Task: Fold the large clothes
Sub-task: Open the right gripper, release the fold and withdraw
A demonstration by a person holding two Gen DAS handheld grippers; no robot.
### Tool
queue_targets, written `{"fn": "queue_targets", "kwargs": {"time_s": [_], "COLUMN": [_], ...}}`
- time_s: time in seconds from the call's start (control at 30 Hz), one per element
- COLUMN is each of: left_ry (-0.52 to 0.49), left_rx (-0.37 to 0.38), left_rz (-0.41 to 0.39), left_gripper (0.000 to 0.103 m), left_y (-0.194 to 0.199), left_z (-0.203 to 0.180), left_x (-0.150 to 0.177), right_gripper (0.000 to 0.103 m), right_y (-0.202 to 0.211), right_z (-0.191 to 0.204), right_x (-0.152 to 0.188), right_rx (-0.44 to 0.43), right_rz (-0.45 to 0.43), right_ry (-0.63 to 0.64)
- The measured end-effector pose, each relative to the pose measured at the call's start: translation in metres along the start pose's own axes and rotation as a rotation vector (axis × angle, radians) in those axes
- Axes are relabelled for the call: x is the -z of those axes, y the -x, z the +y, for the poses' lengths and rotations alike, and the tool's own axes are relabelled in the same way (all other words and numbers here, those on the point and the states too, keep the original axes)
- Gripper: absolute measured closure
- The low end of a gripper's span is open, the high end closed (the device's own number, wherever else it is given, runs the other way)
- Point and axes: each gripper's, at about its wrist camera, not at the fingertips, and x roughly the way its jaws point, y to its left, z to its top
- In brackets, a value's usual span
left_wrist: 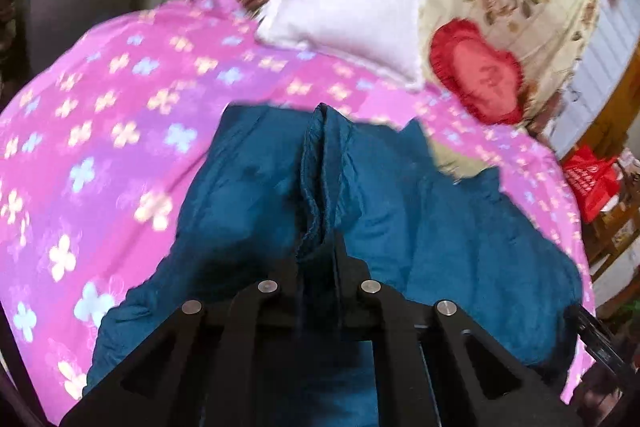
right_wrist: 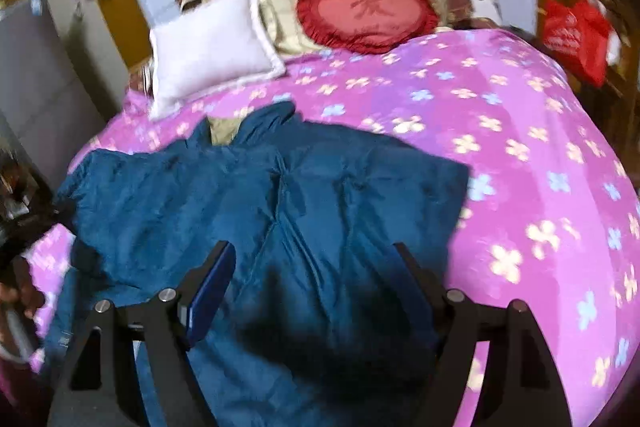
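Pinching a blue garment fold, left claw closed.

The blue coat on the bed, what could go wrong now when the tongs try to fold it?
The left tongs pinch only a thin ridge of the blue coat, so it might slip out when lifted. The right tongs are open above the coat, holding nothing, so one side may drag and bunch. The white pillow lies close to the collar and could get nudged.
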Motion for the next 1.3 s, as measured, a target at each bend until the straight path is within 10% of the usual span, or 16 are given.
{"fn": "queue_targets", "kwargs": {"time_s": [0.2,0.47,1.07,1.3], "left_ry": [0.022,-0.089,-0.178,-0.183], "left_rx": [-0.001,-0.026,-0.152,-0.156], "left_rz": [0.031,-0.14,0.018,0.013], "left_gripper": [0.092,0.075,0.074,0.074], "left_y": [0.004,0.048,-0.042,-0.043], "left_z": [0.013,-0.01,-0.022,-0.022], "left_x": [0.004,-0.008,0.019,0.022], "right_gripper": [0.018,0.018,0.017,0.017], "right_y": [-0.053,0.004,-0.06,-0.003], "right_z": [0.012,-0.01,-0.004,0.048], "right_x": [-0.002,-0.017,-0.03,-0.011], "right_rx": [0.106,0.069,0.202,0.053], "right_rz": [0.039,-0.09,0.033,-0.064], "right_ry": [0.052,-0.065,-0.014,0.069]}}
